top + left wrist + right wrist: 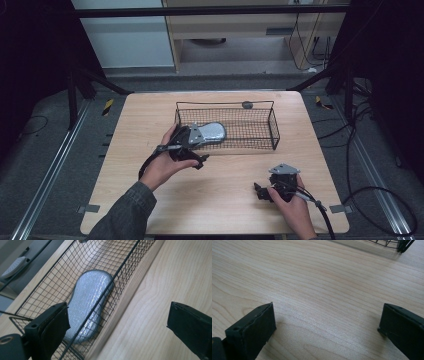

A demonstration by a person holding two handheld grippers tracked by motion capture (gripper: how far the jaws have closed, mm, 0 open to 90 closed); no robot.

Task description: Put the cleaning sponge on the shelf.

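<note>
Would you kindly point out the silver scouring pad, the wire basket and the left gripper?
silver scouring pad (87,297): left gripper view, middle of its mesh face.
wire basket (274,122): high view, right end wall.
left gripper (192,150): high view, between its open jaws.

sponge (87,302): silver-grey, glittery woven sheen
basket (272,131): black wire, fine square mesh
table (225,195): pale wood, streaked grain
left gripper (117,327): 2 black jaws
right gripper (327,327): 2 black jaws
sleeve (125,215): dark grey-green
</note>
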